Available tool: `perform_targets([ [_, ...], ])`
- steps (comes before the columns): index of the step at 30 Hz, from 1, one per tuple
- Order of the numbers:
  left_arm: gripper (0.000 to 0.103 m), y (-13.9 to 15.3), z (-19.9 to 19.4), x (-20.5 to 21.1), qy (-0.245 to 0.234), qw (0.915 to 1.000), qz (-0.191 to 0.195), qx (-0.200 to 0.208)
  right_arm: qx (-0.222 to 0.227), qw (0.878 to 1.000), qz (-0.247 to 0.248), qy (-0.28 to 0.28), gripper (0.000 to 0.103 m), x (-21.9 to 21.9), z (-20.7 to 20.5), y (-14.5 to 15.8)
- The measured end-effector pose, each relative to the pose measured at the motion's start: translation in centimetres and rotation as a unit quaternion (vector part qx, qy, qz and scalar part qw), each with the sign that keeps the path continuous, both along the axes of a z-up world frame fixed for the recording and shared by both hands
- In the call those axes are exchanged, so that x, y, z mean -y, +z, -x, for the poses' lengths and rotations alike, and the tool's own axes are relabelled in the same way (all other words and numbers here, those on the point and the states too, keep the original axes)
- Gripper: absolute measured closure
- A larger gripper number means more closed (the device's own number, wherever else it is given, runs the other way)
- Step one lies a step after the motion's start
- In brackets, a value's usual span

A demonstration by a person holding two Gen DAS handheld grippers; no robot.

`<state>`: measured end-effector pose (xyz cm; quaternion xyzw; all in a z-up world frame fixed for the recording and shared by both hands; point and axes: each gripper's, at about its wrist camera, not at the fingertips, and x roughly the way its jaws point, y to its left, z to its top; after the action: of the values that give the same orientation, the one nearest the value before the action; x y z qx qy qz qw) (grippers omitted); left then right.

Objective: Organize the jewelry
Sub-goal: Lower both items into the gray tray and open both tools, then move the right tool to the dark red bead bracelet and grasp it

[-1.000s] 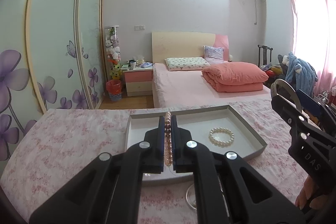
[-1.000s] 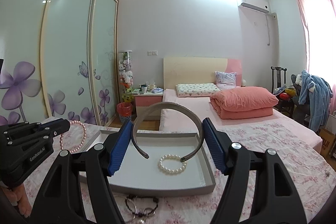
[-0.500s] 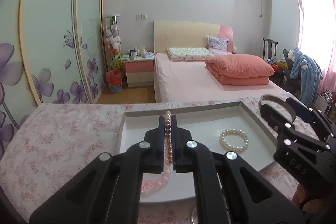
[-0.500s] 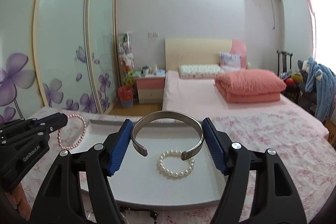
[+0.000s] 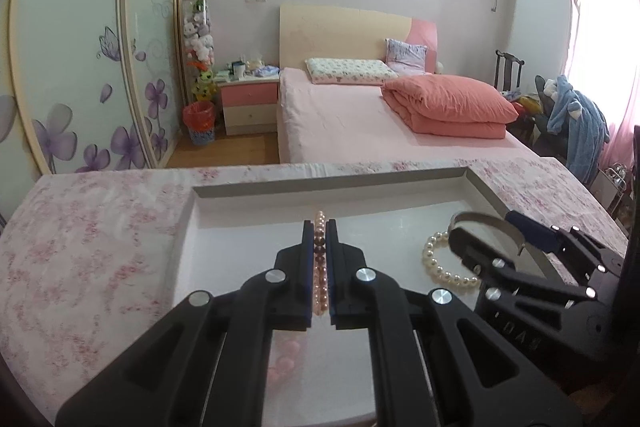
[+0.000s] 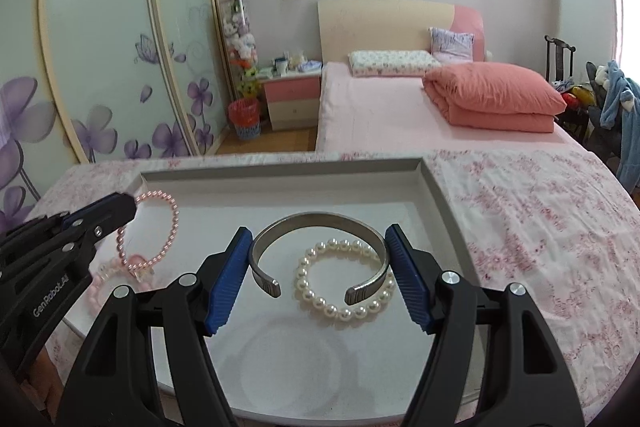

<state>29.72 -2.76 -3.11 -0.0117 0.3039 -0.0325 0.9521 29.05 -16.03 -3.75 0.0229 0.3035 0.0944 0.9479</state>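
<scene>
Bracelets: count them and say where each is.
3. Pink bead bracelet pinched in the left gripper over the tray; silver cuff between the right gripper pads; white pearl bracelet lying in the tray.

Pearl bracelet [image 6: 344, 281] in tray [image 6: 444, 203], bead bracelet [image 6: 154, 231] left, bed [image 6: 400, 115] behind.

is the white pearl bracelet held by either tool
No, the white pearl bracelet lies loose on the tray, neither tool gripping it.
</scene>
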Motion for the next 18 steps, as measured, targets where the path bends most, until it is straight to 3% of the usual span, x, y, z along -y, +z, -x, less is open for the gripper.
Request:
perform_targets([
  [5, 0.082, -0.5, -0.2, -0.5, 0.006, 0.9999, 0.008, -0.006, -0.008, 1.000, 0.003, 0.001, 0.030, 0.3, 0.5, -0.2],
  [18, 0.081, 2.3, 3.2, -3.5, 0.049, 0.9985, 0.014, 0.021, 0.014, 1.000, -0.013, -0.012, 0.030, 1.9, 3.1, 2.0],
])
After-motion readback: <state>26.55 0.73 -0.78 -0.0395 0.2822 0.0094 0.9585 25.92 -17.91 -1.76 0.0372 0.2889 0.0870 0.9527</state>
